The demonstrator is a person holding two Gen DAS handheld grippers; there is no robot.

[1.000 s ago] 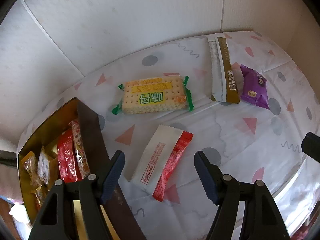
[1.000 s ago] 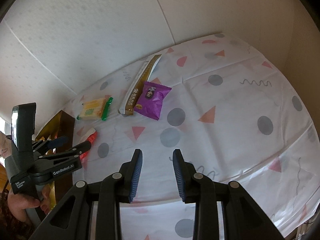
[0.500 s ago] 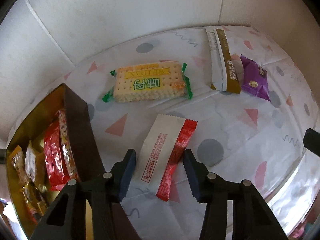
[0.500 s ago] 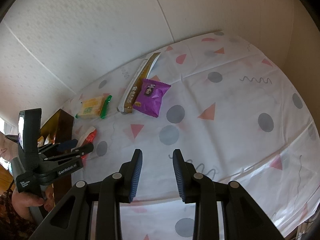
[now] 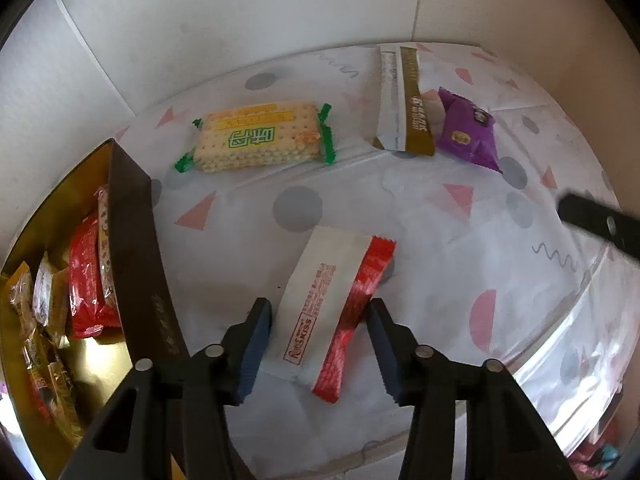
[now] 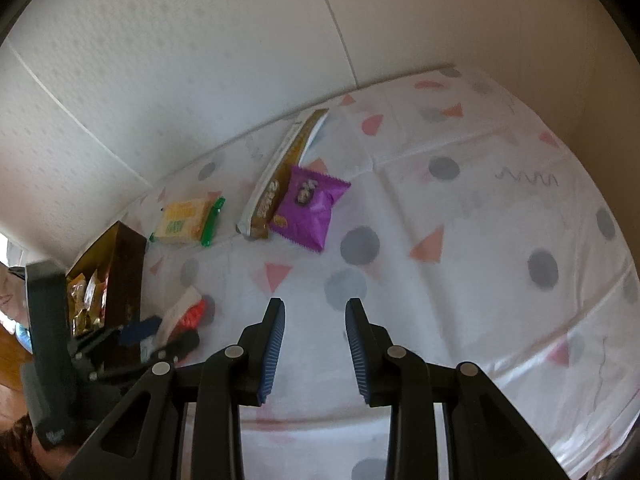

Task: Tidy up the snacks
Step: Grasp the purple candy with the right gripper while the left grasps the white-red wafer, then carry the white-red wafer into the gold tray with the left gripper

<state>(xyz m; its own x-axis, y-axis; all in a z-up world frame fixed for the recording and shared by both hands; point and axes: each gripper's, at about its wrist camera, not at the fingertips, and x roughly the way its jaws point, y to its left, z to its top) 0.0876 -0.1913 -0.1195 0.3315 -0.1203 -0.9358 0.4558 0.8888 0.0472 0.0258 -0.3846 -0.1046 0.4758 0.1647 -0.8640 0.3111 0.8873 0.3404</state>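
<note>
Left gripper [image 5: 320, 344] fingers astride red-white snack [image 5: 334, 308], contact unclear

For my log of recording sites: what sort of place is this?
Probably a home table in a wall corner: a patterned tablecloth, wrapped snacks such as the crackers, and a gold box holding more.

The white-and-red snack packet [image 5: 334, 304] reads "KISS" in a red box near its lower end.
</note>
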